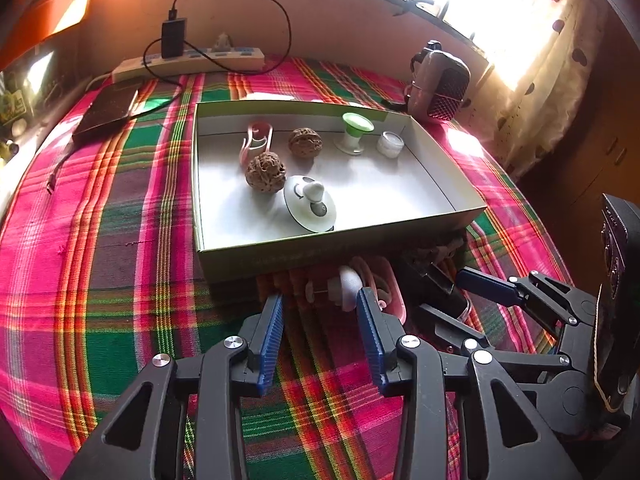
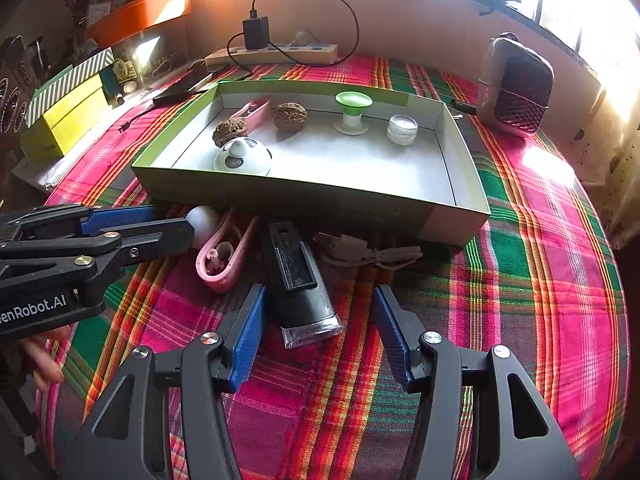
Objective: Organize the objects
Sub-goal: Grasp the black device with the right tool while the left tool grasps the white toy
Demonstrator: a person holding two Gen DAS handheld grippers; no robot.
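Observation:
An open green-rimmed box (image 1: 340, 246) (image 2: 304, 196) lies on the plaid cloth. It holds two walnuts (image 1: 266, 170) (image 1: 305, 142), a pink clip (image 1: 256, 138), a white round lid (image 1: 310, 204), a green-topped spool (image 1: 356, 132) and a small white jar (image 1: 390, 144). In front of the box lie a white ball piece (image 1: 350, 286) (image 2: 202, 220), a pink clip (image 2: 224, 256), a black flashlight (image 2: 300, 280) and a white cable (image 2: 368, 254). My left gripper (image 1: 320, 304) is open, just short of the white ball piece. My right gripper (image 2: 320, 308) is open around the flashlight's lens end.
A power strip (image 1: 192, 62) with a black charger (image 1: 174, 36) lies at the back. A dark flat device (image 1: 108, 110) sits back left. A pink-and-black speaker (image 2: 516, 86) stands at the back right. Yellow and striped boxes (image 2: 68, 104) stand off the left edge.

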